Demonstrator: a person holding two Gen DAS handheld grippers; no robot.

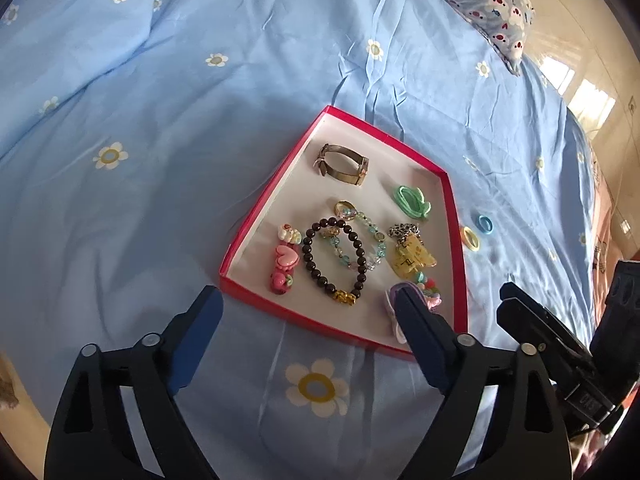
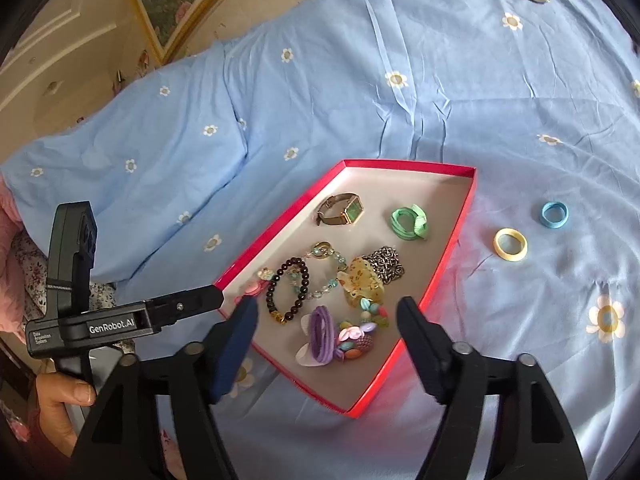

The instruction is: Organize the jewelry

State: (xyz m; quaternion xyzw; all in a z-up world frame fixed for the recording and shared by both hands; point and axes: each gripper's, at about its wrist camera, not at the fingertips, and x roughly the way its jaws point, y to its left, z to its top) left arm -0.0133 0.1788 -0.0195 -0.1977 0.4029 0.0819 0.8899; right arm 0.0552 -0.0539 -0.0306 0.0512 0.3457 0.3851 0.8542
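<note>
A shallow red box (image 1: 276,182) (image 2: 468,196) with a white floor lies on the blue bed sheet. It holds a watch (image 1: 342,164) (image 2: 340,210), a green hair tie (image 1: 412,200) (image 2: 408,222), a dark bead bracelet (image 1: 334,262) (image 2: 288,290), a pale blue bead bracelet, a pink hair clip (image 1: 284,266), a yellow claw clip (image 1: 412,260) (image 2: 360,284), a chain and a purple hair tie (image 2: 322,334). A yellow hair tie (image 1: 470,238) (image 2: 510,244) and a blue hair tie (image 1: 485,224) (image 2: 554,214) lie on the sheet outside the box's right wall. My left gripper (image 1: 308,300) is open and empty at the box's near edge. My right gripper (image 2: 326,308) is open and empty above the box's near end.
The blue flowered sheet (image 1: 200,92) covers the bed all round the box. A patterned pillow (image 1: 488,0) lies at the head. A framed picture (image 2: 176,0) hangs on the wall. The right gripper shows at the lower right of the left wrist view (image 1: 508,292).
</note>
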